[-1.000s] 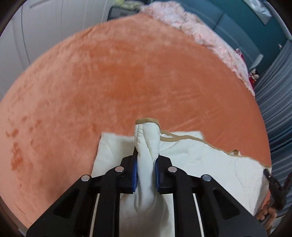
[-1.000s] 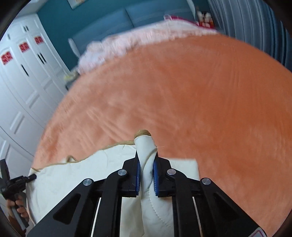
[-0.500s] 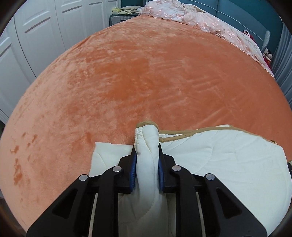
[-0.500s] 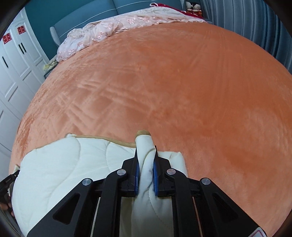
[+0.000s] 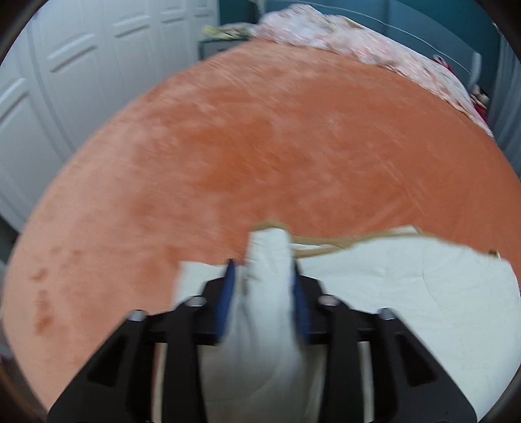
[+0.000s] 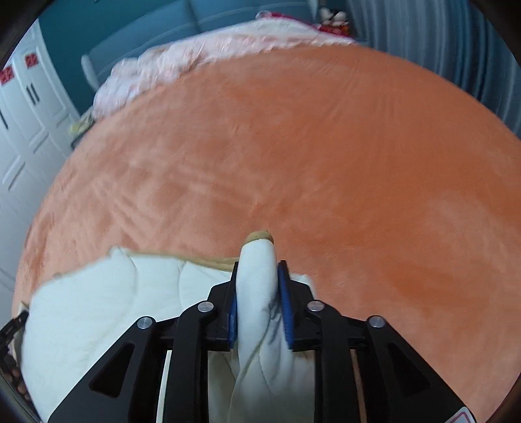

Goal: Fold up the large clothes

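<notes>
cream quilt between both opening grippers on the orange bed

orange plush covers the whole bed [image 5: 293,136] in front of me, and the cream quilted garment [image 5: 407,293] lies on its near edge, folded over itself with a tan trim running along the far hem.

my left gripper [image 5: 264,283] has its jaws opening. a raised ridge of the cream fabric stands between the blue pads [image 5: 228,293]; in the blurred left wrist view i see a gap on the left side of the ridge, so the pads no longer press it.

my right gripper [image 6: 259,286] has its jaws opening too. a similar upright ridge of the garment [image 6: 97,302], capped with the tan trim, sits between its pads [image 6: 284,299]. there is a little space on the right side of the ridge, while the left pad looks close against the cloth; i cannot tell for sure whether it touches.

between the two ridges the garment spreads flat over the bed. in the right wrist view a bit of the other black tool shows at the far left edge.

at the far end of the bed lies a rumpled pink blanket [image 6: 195,61] against a teal headboard [image 6: 195,19]. white wardrobe doors [image 5: 81,65] stand along the left side, and grey curtains [image 6: 439,42] hang to the right.
</notes>
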`<control>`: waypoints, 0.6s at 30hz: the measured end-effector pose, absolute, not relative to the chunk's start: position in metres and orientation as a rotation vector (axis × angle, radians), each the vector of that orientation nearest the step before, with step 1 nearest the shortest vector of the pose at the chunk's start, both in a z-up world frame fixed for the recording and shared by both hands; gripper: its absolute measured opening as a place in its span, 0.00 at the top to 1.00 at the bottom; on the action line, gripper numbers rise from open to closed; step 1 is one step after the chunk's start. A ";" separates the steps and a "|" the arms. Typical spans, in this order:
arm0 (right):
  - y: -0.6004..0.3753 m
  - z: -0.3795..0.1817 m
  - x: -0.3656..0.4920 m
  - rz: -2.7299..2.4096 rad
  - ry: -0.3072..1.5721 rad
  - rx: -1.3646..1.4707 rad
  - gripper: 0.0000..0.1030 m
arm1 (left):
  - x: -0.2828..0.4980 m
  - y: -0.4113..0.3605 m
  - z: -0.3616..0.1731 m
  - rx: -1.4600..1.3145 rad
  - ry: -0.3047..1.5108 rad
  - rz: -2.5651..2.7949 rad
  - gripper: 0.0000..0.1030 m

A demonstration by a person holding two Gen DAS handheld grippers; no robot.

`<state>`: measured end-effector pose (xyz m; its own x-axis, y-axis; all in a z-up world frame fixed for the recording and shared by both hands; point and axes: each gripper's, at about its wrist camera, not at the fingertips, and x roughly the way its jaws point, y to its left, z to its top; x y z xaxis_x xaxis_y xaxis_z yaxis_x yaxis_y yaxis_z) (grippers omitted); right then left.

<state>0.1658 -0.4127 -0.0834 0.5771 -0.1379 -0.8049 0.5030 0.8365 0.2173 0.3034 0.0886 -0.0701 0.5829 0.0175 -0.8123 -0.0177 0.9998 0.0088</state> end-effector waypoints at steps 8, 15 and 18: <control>-0.332 -0.019 0.168 -0.151 0.825 0.343 0.74 | 0.277 0.065 0.020 -0.026 0.814 -0.150 0.47; -0.250 -0.058 0.210 0.049 0.988 0.273 0.93 | 0.260 -0.040 -0.044 0.126 1.004 -0.370 0.60; -0.243 -0.078 0.215 0.050 1.037 0.286 0.96 | 0.256 -0.054 -0.071 0.135 1.036 -0.362 0.61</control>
